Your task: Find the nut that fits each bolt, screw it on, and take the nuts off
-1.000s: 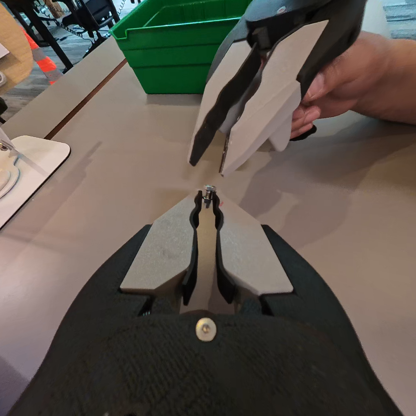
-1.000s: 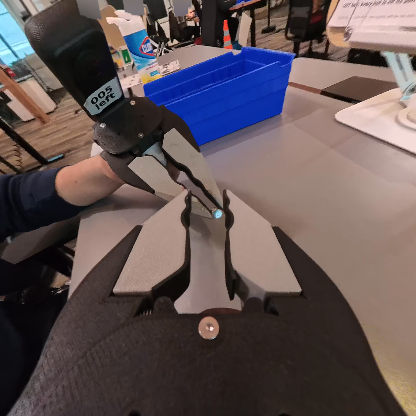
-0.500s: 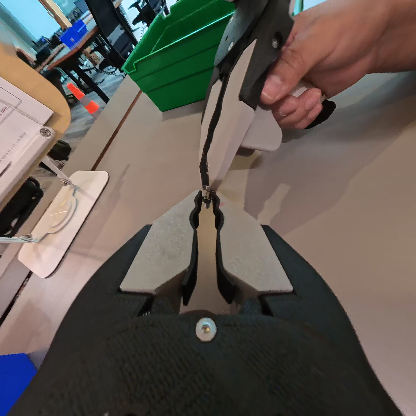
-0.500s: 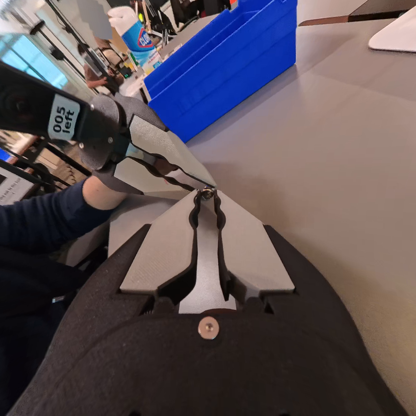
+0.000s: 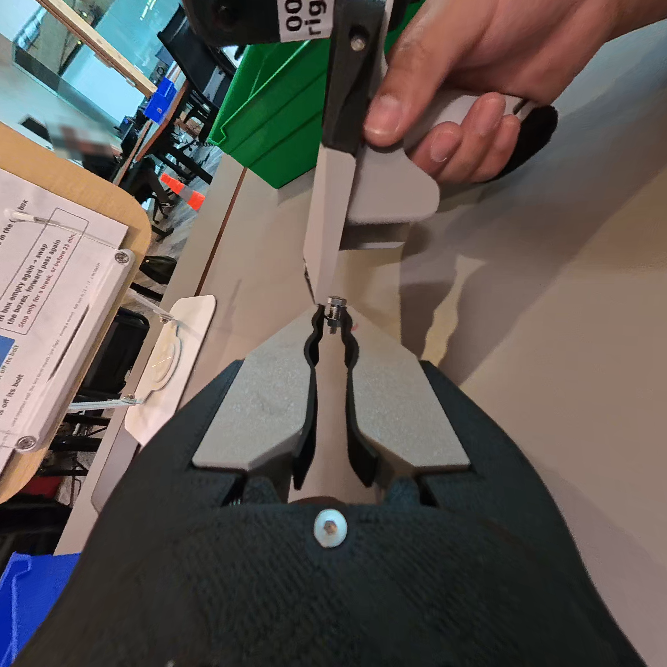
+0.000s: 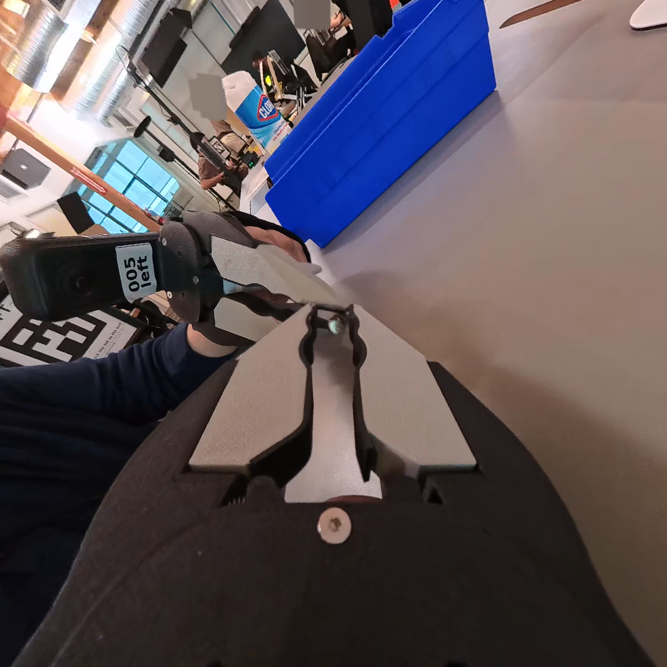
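Observation:
A small silver bolt (image 5: pixel 334 312) with a nut on it is clamped upright in the tips of my left gripper (image 5: pixel 334 319), above the grey table (image 5: pixel 541 361). My right gripper (image 6: pixel 332 314) comes down from above. In the left wrist view its tip (image 5: pixel 314 288) stands just left of the bolt's top. In the right wrist view the bolt's round end (image 6: pixel 335 326) shows between the right fingertips. Its jaws stand a little wider than the bolt. The left gripper (image 6: pixel 321 306) reaches in from the left, held by a hand in a dark sleeve.
A green bin (image 5: pixel 274 108) stands at the back of the table behind the right gripper. A blue bin (image 6: pixel 379 137) stands farther along the table, with a wipes canister (image 6: pixel 256 108) behind it. A white stand base (image 5: pixel 173 361) and a paper sign (image 5: pixel 54 306) are at the left. Only a small space, under 4 cm, lies between the two pairs of fingers.
The right gripper came down onto the bolt, closed on its top, then twisted. Its jaws are now wider than half a second ago. Both views have rolled. The left gripper kept its grip.

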Motion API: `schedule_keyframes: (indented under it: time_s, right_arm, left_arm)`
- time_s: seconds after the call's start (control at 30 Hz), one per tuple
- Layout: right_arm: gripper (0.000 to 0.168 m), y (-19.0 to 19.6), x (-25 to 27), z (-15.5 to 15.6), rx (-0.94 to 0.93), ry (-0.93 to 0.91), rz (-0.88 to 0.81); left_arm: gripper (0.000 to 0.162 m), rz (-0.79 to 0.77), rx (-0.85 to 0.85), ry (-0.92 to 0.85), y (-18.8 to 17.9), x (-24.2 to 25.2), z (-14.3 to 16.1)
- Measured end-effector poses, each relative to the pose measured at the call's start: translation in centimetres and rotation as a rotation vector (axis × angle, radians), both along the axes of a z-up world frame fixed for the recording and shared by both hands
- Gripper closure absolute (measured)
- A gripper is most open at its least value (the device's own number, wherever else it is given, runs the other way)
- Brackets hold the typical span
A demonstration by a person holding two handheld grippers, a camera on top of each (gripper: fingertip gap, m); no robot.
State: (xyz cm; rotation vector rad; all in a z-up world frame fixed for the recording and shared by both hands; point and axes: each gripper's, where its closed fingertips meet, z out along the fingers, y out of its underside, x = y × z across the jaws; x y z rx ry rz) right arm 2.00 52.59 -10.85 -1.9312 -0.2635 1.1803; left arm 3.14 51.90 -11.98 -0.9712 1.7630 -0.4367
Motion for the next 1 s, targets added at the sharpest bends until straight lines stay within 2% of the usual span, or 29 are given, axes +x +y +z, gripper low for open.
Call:
schedule_keyframes:
  time_s: [0.03,0.33,0.63,1.0]
  right_arm:
    - [0.161,0.1,0.1,-0.2,-0.003,-0.007,-0.007]
    - [0.161,0.2,0.0,-0.2,0.031,-0.036,-0.008]
    - [0.161,0.3,0.2,0.1,0.085,-0.114,-0.033]
    - [0.161,0.3,0.8,0.9,0.104,-0.082,-0.051]
  left_arm:
    - [0.156,0.013,0.007,-0.014,0.2,0.0,0.3]
    - [0.156,0.035,0.029,-0.017,0.5,0.0,0.3]
    - [0.154,0.038,-0.105,-0.049,0.6,0.2,0.6]
    - [0.141,0.062,-0.139,-0.027,1.5,-0.1,0.2]
